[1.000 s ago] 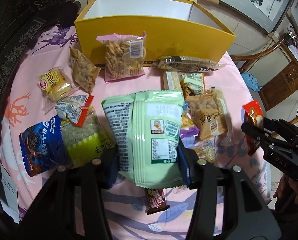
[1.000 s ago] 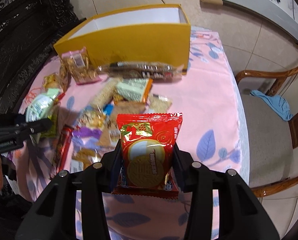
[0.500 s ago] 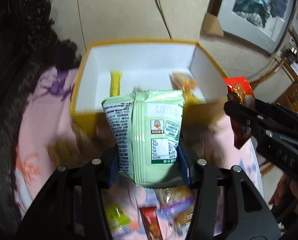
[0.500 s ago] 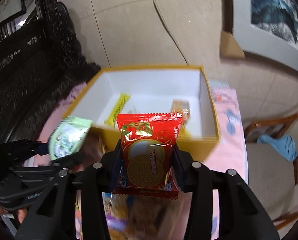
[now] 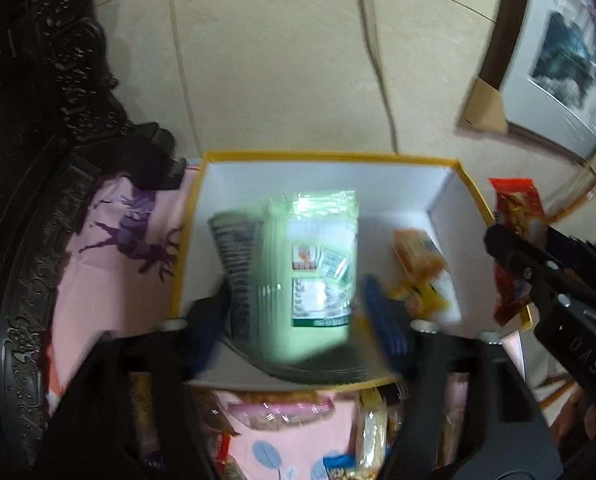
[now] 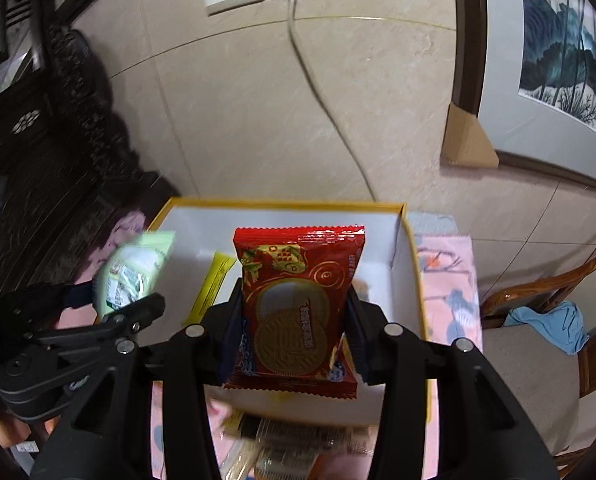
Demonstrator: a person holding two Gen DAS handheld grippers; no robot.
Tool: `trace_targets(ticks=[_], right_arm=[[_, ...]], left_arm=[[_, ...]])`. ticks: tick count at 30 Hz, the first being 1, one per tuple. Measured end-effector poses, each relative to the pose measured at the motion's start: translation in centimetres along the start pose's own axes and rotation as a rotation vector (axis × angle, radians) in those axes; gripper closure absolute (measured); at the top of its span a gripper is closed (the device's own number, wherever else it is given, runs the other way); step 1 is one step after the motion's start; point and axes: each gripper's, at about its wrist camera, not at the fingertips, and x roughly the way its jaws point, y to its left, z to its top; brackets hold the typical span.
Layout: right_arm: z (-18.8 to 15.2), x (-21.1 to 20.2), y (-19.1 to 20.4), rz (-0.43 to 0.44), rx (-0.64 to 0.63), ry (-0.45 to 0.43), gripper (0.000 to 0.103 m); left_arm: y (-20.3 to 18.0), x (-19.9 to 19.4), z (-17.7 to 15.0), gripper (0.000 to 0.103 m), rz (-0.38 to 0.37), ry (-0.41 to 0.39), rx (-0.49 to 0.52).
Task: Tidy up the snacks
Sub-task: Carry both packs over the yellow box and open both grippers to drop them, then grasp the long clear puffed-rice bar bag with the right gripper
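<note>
The yellow box (image 5: 330,156) with a white inside lies right below both grippers. My left gripper (image 5: 293,320) hangs over it, its jaws opening. The green snack packet (image 5: 298,272) sits blurred between the spread fingers, clear of the right blue pad (image 5: 382,320). In the right wrist view the left gripper (image 6: 109,300) and green packet (image 6: 133,272) are over the box's (image 6: 281,202) left side. My right gripper (image 6: 293,320) is over the box's near wall. Its jaws start opening, but the pads still press on the upright red biscuit packet (image 6: 298,304).
Inside the box lie a yellow stick packet (image 6: 213,284) and an orange packet (image 5: 418,252). Several loose snacks (image 5: 281,412) cover the pink tablecloth (image 5: 109,280) in front of it. Dark carved furniture (image 5: 37,160) stands on the left, a wooden chair (image 6: 538,292) with a blue cloth on the right.
Both grippers have travelled forward from the snack pile to above the box. The left jaws have spread and the green packet has come loose. The red packet stays gripped.
</note>
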Motion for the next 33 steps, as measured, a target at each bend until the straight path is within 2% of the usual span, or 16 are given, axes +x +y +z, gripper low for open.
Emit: trace_targets(ticks=[1, 2, 5, 9, 12, 14, 15, 19, 23, 27, 29, 33], right_arm=[[0.5, 0.2, -0.2, -0.013, 0.001, 0.007, 0.045], [0.9, 0.2, -0.2, -0.023, -0.001, 0.006, 0.036], [1.2, -0.6, -0.6, -0.015, -0.009, -0.018, 0.036], [0.2, -1.0, -1.3, 0.012, 0.012, 0.038, 0.036], [-2.5, -1.9, -1.6, 0.054, 0.007, 0.085, 0.034], [-5.3, -2.6, -1.7, 0.075, -0.011, 0.129, 0.022], [-7.0, -2.7, -1.8, 0.077, -0.021, 0.156, 0.020], [-14.7, -2.2, -1.9, 0.045, -0.062, 0.321, 0.020], [-20.4, -1.5, -3.1, -0.034, -0.036, 0.412, 0.020], [-22.4, -1.2, -4.4, -0.111, 0.013, 0.407, 0.020], [-22.6, -0.9, -4.5, -0.117, 0.023, 0.388, 0.020], [-23.5, 0.7, -4.7, -0.120, 0.080, 0.415, 0.017]], left_arm=[[0.3, -0.2, 0.4, 0.005, 0.013, -0.015, -0.015], [0.6, -0.8, 0.6, 0.005, 0.010, -0.043, -0.036], [1.3, -1.3, 0.9, 0.005, -0.009, -0.052, -0.054], [1.2, -2.4, -0.4, 0.005, -0.014, -0.048, -0.035], [1.2, -3.6, -2.9, 0.005, -0.025, -0.050, -0.003], [1.4, -4.3, -5.6, 0.005, -0.029, -0.035, 0.016], [1.5, -4.5, -6.8, 0.005, -0.033, -0.026, 0.023], [2.6, -4.4, -13.2, 0.005, 0.001, 0.044, 0.042], [4.9, -4.2, -18.7, 0.005, -0.003, 0.162, -0.036], [6.9, -4.7, -22.2, 0.005, -0.003, 0.224, -0.091], [7.6, -5.0, -23.2, 0.005, -0.007, 0.239, -0.114], [7.8, -5.9, -23.9, 0.005, -0.013, 0.224, -0.125]])
